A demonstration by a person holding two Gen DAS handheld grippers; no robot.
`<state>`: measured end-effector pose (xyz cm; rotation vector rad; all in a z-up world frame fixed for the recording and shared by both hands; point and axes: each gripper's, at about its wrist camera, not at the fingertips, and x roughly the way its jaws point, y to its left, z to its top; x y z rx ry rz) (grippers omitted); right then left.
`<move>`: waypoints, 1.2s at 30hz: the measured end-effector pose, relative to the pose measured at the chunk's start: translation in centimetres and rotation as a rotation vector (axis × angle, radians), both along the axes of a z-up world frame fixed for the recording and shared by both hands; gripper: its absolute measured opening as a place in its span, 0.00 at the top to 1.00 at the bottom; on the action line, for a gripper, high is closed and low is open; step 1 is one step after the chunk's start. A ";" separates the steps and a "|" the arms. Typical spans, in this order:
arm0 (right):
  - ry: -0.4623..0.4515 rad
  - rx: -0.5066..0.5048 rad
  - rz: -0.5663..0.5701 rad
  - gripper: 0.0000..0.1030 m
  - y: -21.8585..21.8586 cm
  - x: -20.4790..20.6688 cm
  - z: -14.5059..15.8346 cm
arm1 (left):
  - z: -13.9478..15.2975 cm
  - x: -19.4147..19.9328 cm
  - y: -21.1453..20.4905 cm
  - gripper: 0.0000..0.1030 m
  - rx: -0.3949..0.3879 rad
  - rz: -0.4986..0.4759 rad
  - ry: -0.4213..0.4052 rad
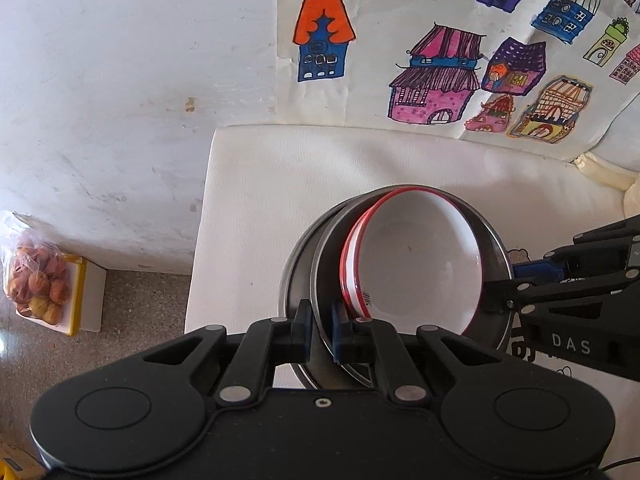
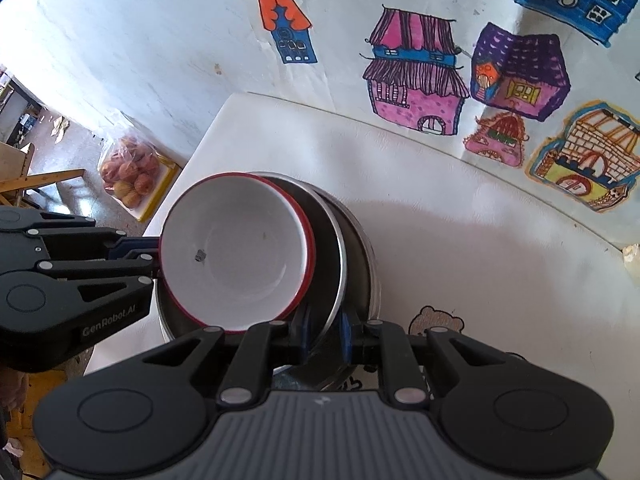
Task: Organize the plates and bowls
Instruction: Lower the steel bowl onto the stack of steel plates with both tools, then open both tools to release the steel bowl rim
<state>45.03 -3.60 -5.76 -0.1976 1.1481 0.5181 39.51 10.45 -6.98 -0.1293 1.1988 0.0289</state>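
A white bowl with a red rim (image 1: 416, 256) (image 2: 240, 252) lies tilted inside a shallow steel dish (image 1: 498, 240) (image 2: 334, 256). That dish sits askew on a second steel dish (image 1: 290, 276) (image 2: 370, 276) on the white table (image 1: 280, 168) (image 2: 460, 240). My left gripper (image 1: 321, 332) is shut on the near rim of the upper steel dish; in the right wrist view it (image 2: 154, 264) reaches in from the left, behind the bowl. My right gripper (image 2: 324, 336) is shut on the opposite rim, and it (image 1: 494, 296) enters from the right in the left wrist view.
A paper with coloured house drawings (image 1: 440, 60) (image 2: 420, 80) hangs on the wall behind the table. A bag of fruit (image 1: 36, 280) (image 2: 128, 176) rests on a yellow and white box on the floor, left of the table's edge.
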 end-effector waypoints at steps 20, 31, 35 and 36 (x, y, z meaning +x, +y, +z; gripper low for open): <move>-0.007 0.011 -0.032 0.83 0.0 -0.7 -0.2 | 0.1 0.0 0.4 0.91 -0.008 0.014 -0.009; -0.041 0.027 -0.052 0.81 -0.3 -1.4 0.5 | 0.4 -0.4 0.4 0.81 0.010 0.009 -0.014; -0.054 0.029 -0.062 0.80 -0.4 -1.7 0.7 | 0.7 -0.5 0.4 0.74 0.019 0.013 -0.023; -0.057 0.030 -0.065 0.80 -0.4 -1.8 0.8 | 0.8 -0.4 0.4 0.72 0.020 0.015 -0.026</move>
